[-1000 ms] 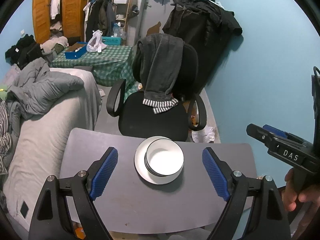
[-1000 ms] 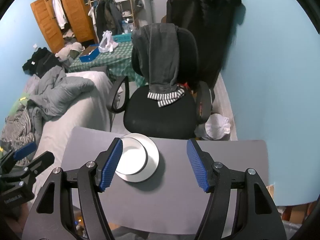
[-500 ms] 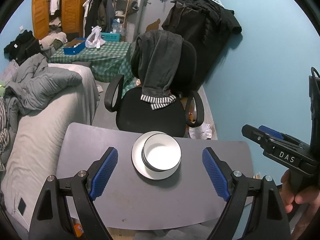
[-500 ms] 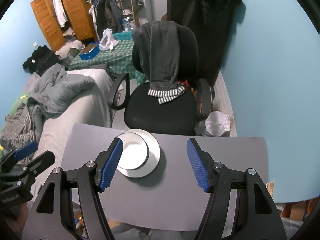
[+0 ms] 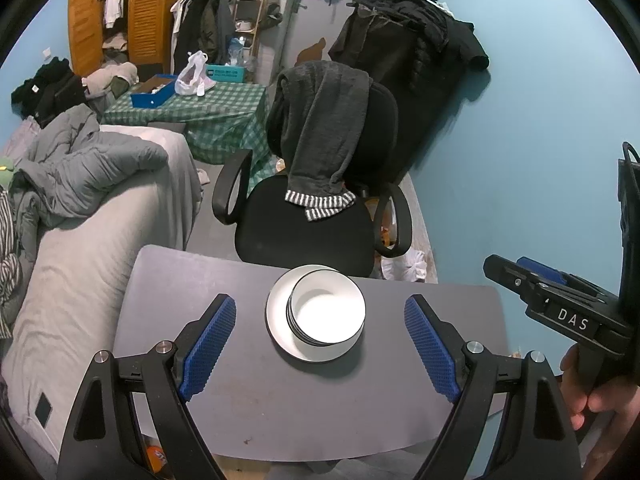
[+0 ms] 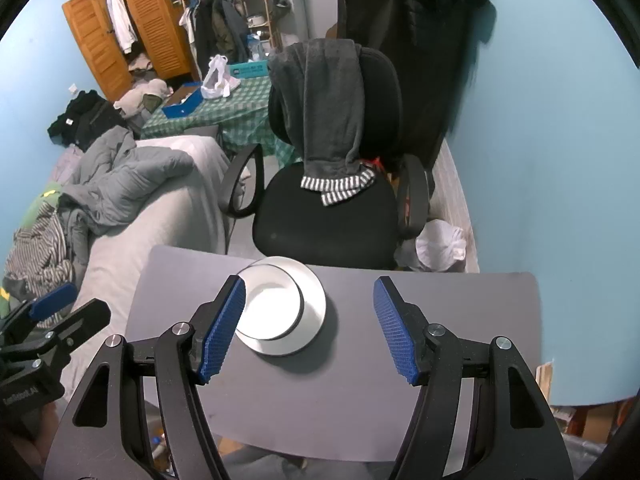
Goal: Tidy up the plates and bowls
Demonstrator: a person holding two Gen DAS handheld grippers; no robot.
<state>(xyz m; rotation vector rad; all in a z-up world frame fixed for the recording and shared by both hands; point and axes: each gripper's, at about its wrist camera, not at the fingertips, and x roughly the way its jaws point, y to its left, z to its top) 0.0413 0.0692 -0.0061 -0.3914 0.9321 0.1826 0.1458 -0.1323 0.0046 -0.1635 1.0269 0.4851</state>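
Note:
A stack of white bowls with dark rims [image 5: 326, 310] sits on a white plate [image 5: 276, 320] near the far edge of the grey table [image 5: 312, 408]. The same stack [image 6: 270, 304] and plate [image 6: 312, 308] show in the right wrist view. My left gripper [image 5: 320, 344] is open and empty, held above the table on the near side of the stack. My right gripper [image 6: 308, 328] is open and empty, just right of the stack in its view. The right gripper also shows at the right edge of the left wrist view [image 5: 560, 304].
A black office chair [image 5: 320, 216] draped with a grey garment stands just beyond the table. A bed with grey bedding [image 5: 88, 216] lies to the left. The blue wall [image 5: 520, 160] is on the right. A green checked table [image 5: 208, 116] stands farther back.
Both grippers have drawn back and risen a little from the table; the stack looks slightly farther away. Both stay open. The bowls and plate have not moved.

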